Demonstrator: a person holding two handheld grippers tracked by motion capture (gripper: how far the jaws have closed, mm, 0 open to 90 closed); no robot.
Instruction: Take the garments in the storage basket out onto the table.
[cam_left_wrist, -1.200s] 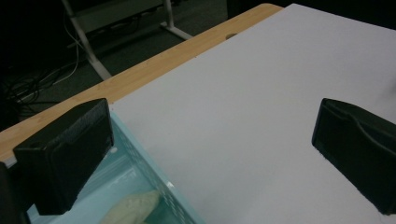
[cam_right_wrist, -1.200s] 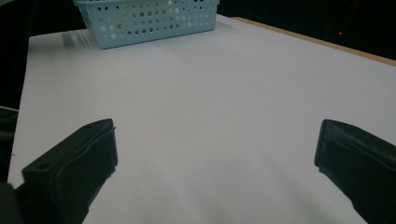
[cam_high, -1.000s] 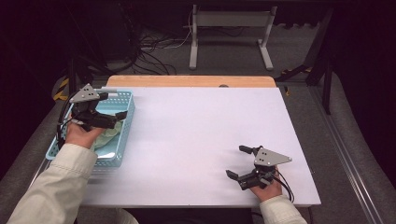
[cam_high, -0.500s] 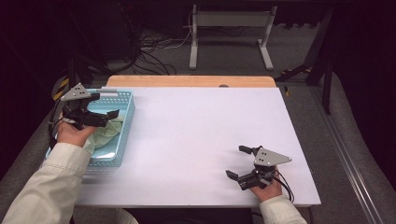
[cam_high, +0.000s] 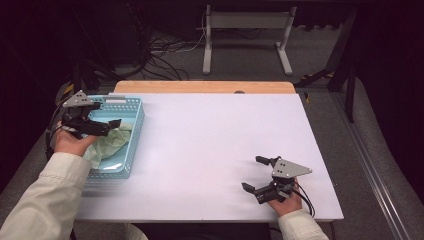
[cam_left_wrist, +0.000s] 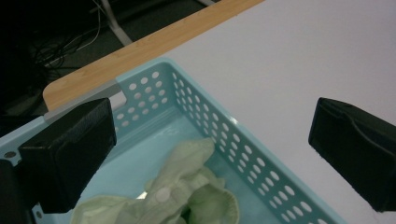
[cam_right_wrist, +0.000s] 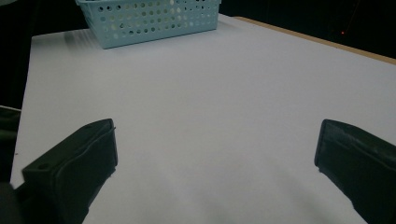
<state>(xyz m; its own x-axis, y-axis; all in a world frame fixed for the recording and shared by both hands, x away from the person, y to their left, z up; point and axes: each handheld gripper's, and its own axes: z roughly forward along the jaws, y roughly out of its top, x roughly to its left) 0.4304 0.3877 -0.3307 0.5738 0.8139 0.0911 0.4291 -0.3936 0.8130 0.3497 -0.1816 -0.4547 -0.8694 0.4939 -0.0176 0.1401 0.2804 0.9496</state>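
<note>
A light blue perforated basket (cam_high: 134, 131) stands at the table's left edge with a crumpled pale green cloth (cam_high: 109, 144) inside. My left gripper (cam_high: 109, 116) hovers open over the basket's left side, just above the cloth, holding nothing. In the left gripper view the cloth (cam_left_wrist: 187, 191) lies low between the wide-apart jaws of that gripper (cam_left_wrist: 212, 149), with the basket wall (cam_left_wrist: 154, 88) behind it. My right gripper (cam_high: 252, 173) is open and low over the white tabletop at the front right. In the right gripper view that gripper (cam_right_wrist: 215, 163) has bare table between its jaws and the basket (cam_right_wrist: 149, 18) far off.
The white tabletop (cam_high: 225, 135) stretches between the basket and the right hand. A wooden strip (cam_high: 200, 87) runs along the far edge. Beyond the table are a dark floor, cables and a metal stand (cam_high: 245, 35).
My left gripper has drifted a little to the left over the basket, still open. The right gripper, basket and cloth have stayed put.
</note>
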